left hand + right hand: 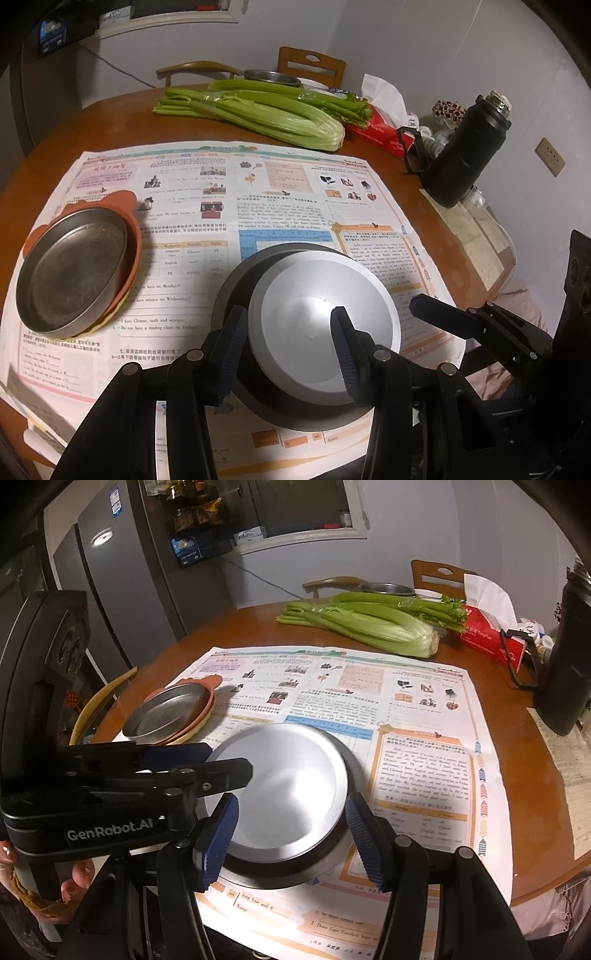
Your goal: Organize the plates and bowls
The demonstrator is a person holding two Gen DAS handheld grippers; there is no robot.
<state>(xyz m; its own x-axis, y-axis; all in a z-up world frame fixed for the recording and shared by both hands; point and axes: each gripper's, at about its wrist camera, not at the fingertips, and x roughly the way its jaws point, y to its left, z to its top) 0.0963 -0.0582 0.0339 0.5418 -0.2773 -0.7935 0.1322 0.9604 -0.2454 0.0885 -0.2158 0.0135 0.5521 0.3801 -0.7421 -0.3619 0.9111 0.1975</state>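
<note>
Straddling the near-centre silver bowl [325,325] nested in a dark bowl [236,295], left gripper [291,350] and right gripper [291,842] hung spread, gripping nothing, seemingly readying a stack.

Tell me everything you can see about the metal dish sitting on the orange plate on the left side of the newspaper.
The metal dish is round and shallow, with a low upright wall and a flat, dull, stained-looking floor; it looks like steel and is empty. It sits slightly tilted on an orange plate with small ear-like bumps on its rim, and a pale rim shows beneath that. The stack rests on the newspaper. Neither gripper touches it.
</note>
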